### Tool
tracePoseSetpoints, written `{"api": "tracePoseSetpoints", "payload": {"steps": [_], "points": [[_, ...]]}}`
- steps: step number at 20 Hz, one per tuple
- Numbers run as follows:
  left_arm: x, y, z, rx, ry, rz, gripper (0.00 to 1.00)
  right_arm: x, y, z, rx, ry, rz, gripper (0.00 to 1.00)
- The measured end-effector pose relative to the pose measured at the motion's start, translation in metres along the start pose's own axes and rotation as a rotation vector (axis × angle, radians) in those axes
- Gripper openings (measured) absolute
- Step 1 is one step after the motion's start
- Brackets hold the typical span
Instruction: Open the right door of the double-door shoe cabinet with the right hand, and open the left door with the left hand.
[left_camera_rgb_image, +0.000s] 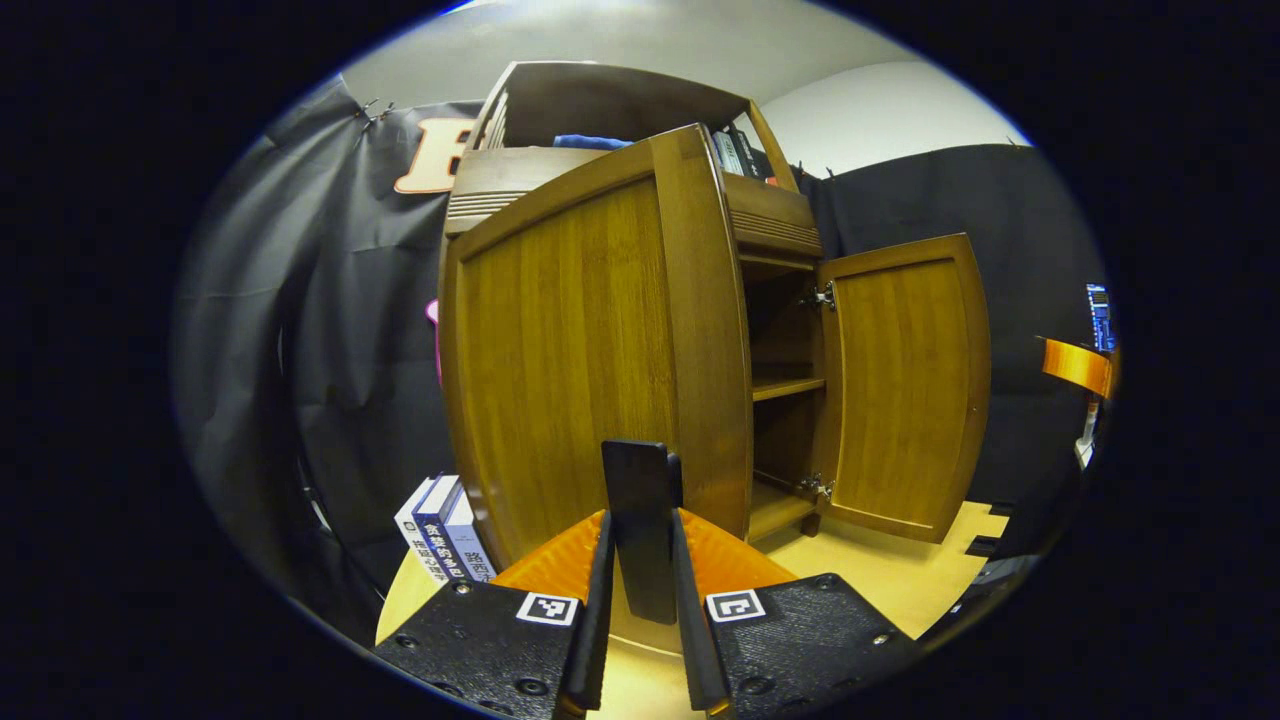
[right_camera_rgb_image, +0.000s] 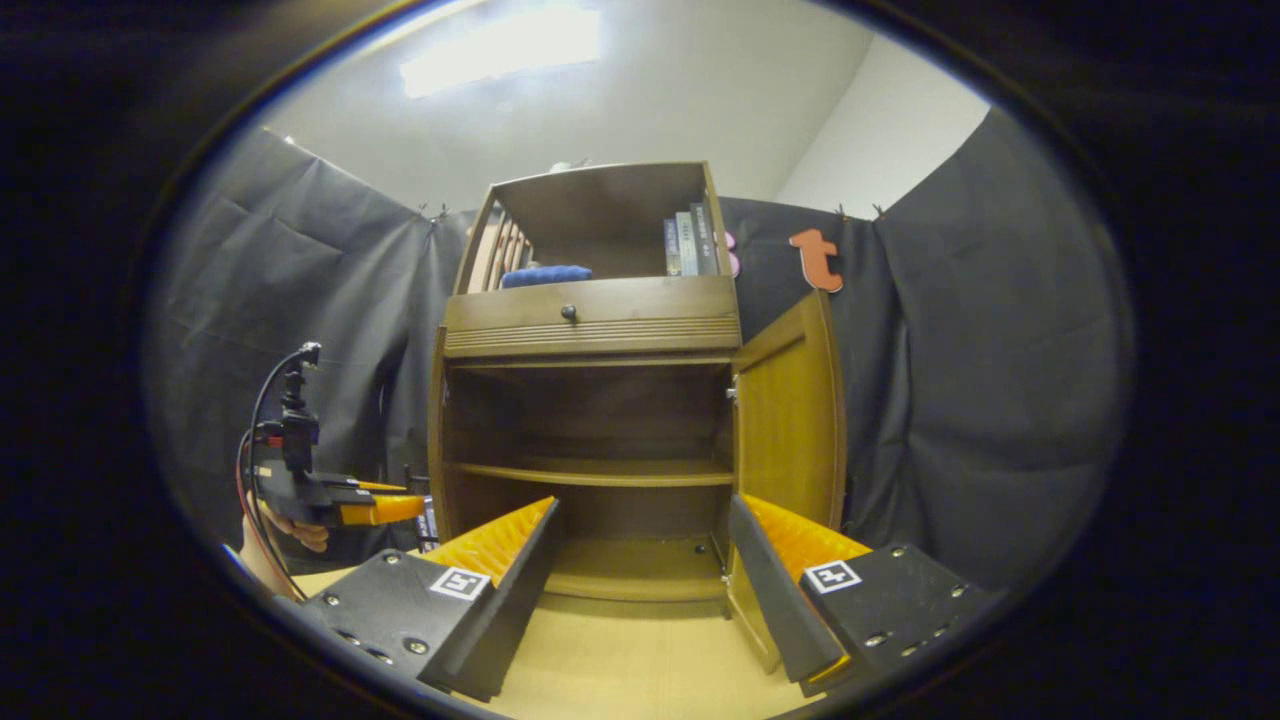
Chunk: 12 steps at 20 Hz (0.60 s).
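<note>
In the left gripper view I see my left hand-held gripper (left_camera_rgb_image: 640, 525) squeezed nearly shut, with both fingers pressing on the dark handle (left_camera_rgb_image: 640, 480) of the left door (left_camera_rgb_image: 570, 350). That door is swung out and is very close to the camera. Past its edge I can see a bit of the inside, one shelf (left_camera_rgb_image: 787, 386), and the right door (left_camera_rgb_image: 905, 390) standing wide open on its hinges. Some books (left_camera_rgb_image: 440, 530) stand low down on the left, by the cabinet. In the right gripper view I look at the shoe cabinet (right_camera_rgb_image: 590, 330) from the front and from farther back. My right hand-held gripper (right_camera_rgb_image: 640, 510) is spread wide open and holds nothing. Here the whole inside shows, dark and bare, with one long shelf (right_camera_rgb_image: 590, 470) across it. The right door (right_camera_rgb_image: 790, 420) is turned out toward me. Off to the left I can see the other gripper (right_camera_rgb_image: 375, 510) from the side, with a hand (right_camera_rgb_image: 300, 530) holding it and wires looping up from it. The floor (right_camera_rgb_image: 640, 660) is pale yellow wood. Black cloth (right_camera_rgb_image: 980, 350) hangs all around, and the ceiling (right_camera_rgb_image: 620, 90) is white with a bright light. The cabinet is brown wood with a drawer (right_camera_rgb_image: 590, 305) above the doors. On top sit a blue cloth (right_camera_rgb_image: 545, 275) and a few books (right_camera_rgb_image: 690, 245).
</note>
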<state>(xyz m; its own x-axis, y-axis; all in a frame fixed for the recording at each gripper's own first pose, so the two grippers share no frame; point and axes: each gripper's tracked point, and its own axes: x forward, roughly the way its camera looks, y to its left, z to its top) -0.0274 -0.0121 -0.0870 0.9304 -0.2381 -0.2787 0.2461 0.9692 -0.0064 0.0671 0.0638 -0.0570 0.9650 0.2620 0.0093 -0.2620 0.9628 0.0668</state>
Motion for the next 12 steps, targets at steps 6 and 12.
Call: {"api": "tracePoseSetpoints", "payload": {"steps": [6, 12], "points": [[-0.024, 0.023, -0.002, -0.006, -0.008, 0.053, 0.3, 0.002, 0.03, 0.007, 0.062, -0.027, 0.058, 0.99], [-0.032, 0.068, 0.015, 0.009, -0.039, 0.195, 0.27, -0.001, 0.035, 0.017, 0.066, -0.08, 0.051, 0.94]]}}
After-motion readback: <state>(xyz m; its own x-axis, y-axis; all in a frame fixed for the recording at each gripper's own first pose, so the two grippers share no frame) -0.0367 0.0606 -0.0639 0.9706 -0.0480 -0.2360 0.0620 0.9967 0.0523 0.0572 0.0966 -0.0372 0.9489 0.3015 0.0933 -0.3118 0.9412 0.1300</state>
